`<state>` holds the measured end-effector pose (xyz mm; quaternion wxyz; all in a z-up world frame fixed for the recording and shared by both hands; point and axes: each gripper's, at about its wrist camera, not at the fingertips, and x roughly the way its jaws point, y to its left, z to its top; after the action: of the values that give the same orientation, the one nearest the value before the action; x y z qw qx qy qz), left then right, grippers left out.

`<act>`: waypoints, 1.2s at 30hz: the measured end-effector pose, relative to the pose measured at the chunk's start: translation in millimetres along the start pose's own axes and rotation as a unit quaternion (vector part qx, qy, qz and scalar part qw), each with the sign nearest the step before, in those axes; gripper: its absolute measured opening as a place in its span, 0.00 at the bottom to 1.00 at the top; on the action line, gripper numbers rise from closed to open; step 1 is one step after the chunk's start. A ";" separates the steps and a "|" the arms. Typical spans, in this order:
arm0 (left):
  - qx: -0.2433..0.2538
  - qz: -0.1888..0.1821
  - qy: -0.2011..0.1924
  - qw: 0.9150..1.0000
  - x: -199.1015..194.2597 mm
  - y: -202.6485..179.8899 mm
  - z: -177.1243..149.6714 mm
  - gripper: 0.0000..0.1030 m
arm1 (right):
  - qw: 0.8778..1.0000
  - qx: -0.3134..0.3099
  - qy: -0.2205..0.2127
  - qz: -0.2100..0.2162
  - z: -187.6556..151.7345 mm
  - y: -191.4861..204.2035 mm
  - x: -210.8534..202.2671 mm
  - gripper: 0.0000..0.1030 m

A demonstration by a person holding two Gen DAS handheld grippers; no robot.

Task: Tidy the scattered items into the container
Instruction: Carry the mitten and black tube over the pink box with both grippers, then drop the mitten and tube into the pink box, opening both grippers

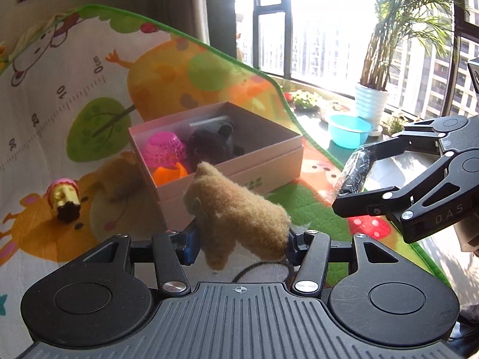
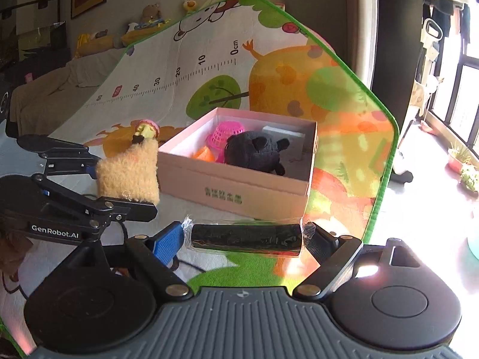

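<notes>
Midway through a tidy-up on a cartoon-printed play mat [image 2: 143, 68]: the pink cardboard box [image 2: 239, 190], standing near the mat's green-trimmed window-side edge, already holds a black plush toy [image 2: 254, 151], a pink mesh basket [image 2: 224, 134], an orange piece [image 2: 205, 153] and a pale flat item [image 2: 284, 131] at its back wall. Two more things are on their way. The left claw [image 1: 239, 239] is clamped on a tan plush toy [image 1: 236, 209], held in the air just short of the box's near wall. The right claw [image 2: 244, 239] is clamped end to end on a dark bar in clear wrapping [image 2: 245, 239], also in front of the box and not yet over its rim. One item appears left on the mat: a small pink-and-gold toy [image 1: 64, 199], lying beyond the box's left side, apart from it. By this showing, the job looks well past half done.
</notes>
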<state>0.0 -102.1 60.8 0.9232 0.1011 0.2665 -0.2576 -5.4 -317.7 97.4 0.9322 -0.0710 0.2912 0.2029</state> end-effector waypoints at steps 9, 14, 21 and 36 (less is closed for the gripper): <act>0.035 0.016 -0.083 0.996 66.8 35.4 49.4 0.87 | 0.996 0.076 -0.039 0.003 83.4 -42.5 66.9 0.90; 0.030 0.003 -0.086 0.996 65.8 42.3 40.8 0.92 | 0.993 0.119 -0.009 0.015 82.9 -52.6 98.0 0.96; -0.030 0.040 -0.060 0.997 32.2 71.1 0.9 0.96 | 0.993 0.115 0.001 0.012 82.6 -44.0 99.0 0.96; -0.283 0.087 -0.095 0.950 3.3 153.9 -65.0 0.98 | 0.987 -0.126 0.097 0.028 152.8 103.3 186.6 0.40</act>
<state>55.3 47.9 12.2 0.9538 -0.1668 0.2296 -0.0985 169.4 -122.9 114.6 0.8769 -0.1990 0.3545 0.2563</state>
